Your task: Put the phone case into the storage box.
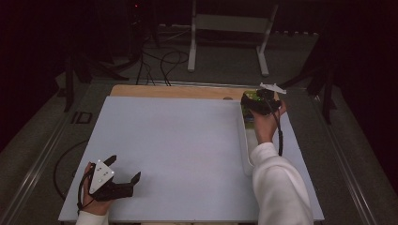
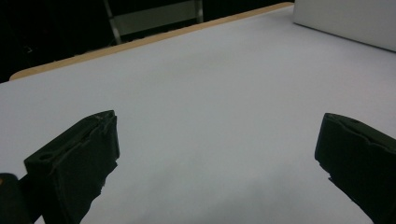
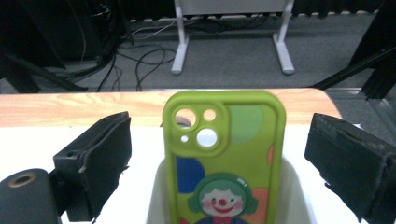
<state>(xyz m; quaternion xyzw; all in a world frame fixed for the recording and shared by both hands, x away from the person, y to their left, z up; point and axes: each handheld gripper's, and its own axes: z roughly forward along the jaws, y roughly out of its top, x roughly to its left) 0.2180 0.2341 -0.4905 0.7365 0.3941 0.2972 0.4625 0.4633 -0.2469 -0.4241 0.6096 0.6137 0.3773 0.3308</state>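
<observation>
Right tool (image 3: 219, 158) stands wide, pads clear of the green phone case (image 3: 223, 163) upright between them in the white tray (image 3: 294, 186) — an off-centre closing could tip it. Left tool (image 2: 215, 158) wide, empty.

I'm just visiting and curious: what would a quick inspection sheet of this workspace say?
Surface: pale sheet over a wooden tabletop, bare in the middle.
Job's things: green clown-print phone case standing in a white tray at the table's right edge.
Clutter: nothing seen.
Grippers: left gripper open, over bare sheet; right gripper open, jaws either side of the case, not touching.
Cables: black lead along the right wrist; loose cables on the floor.
Surroundings: dark room, white stand behind the table.
</observation>
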